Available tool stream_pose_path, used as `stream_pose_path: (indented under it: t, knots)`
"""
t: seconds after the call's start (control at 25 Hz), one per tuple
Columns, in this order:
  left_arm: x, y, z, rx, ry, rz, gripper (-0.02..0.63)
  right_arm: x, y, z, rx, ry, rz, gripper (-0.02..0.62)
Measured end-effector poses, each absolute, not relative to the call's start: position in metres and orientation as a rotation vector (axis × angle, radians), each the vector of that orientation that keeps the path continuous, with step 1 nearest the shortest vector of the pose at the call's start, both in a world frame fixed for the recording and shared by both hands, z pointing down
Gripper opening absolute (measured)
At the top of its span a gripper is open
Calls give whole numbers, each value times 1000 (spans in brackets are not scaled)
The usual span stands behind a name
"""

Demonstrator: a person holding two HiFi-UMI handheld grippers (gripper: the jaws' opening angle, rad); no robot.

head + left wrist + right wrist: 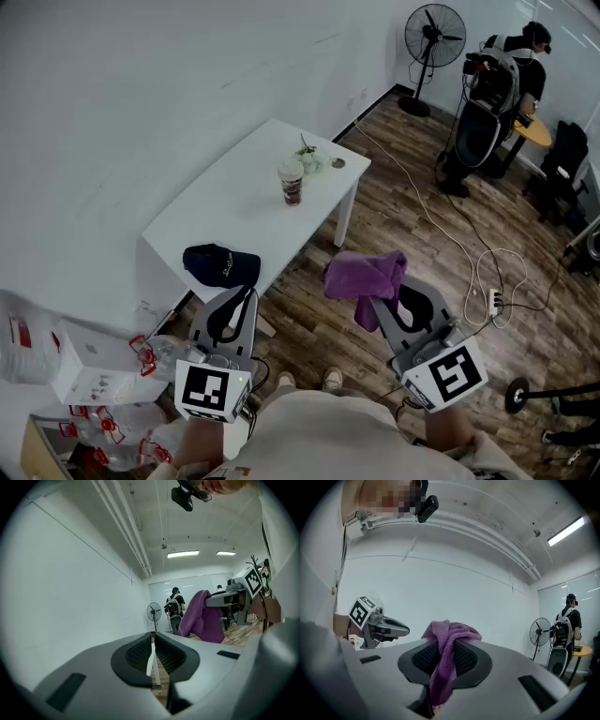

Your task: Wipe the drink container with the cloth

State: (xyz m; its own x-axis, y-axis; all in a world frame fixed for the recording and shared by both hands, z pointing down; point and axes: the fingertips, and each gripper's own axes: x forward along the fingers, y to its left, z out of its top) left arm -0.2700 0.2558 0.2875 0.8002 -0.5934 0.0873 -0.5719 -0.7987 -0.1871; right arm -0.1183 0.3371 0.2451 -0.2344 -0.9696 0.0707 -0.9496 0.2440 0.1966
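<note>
The drink container point(292, 182), a clear cup with a dark drink and a pale lid, stands upright on the white table point(234, 202), far ahead of both grippers. My right gripper point(380, 300) is shut on a purple cloth point(364, 275), which bunches over its jaw tips and hangs between them in the right gripper view, cloth point(449, 634), gripper point(443, 645). My left gripper point(244, 294) is shut and holds nothing; in its own view the left gripper point(153, 641) has its pads meeting. Both grippers hover over the wooden floor, short of the table.
A black cap point(222, 263) lies on the table's near end, and small white items point(311, 161) sit beyond the cup. Boxes and plastic bags point(84, 370) crowd the floor at lower left. Cables and a power strip point(494, 300) lie at right. A fan point(433, 37) and a person point(514, 66) are far back.
</note>
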Motion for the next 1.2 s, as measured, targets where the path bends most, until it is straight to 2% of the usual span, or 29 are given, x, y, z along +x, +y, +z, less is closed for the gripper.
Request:
stream_pose_path:
  t: [0.92,0.96,1.04,1.08,1.2]
  knots:
    - [-220,296,284,-2855,903,-137,35,-63,375,266,1865,-2325,-90,83]
    - [-219,297,281,-2861,915,-105,49,-60,376,267,1870,-2325,-87,83]
    - [-216,296,276,-2868,932,-69,281,-56,377,267,1875,-2329,-79,83]
    - [-215,295,275,-2863,941,-71,305,-54,378,267,1875,-2333,-74,83]
    - [-213,294,277,-2842,953,-99,321,-49,377,270,1871,-2339,-62,83]
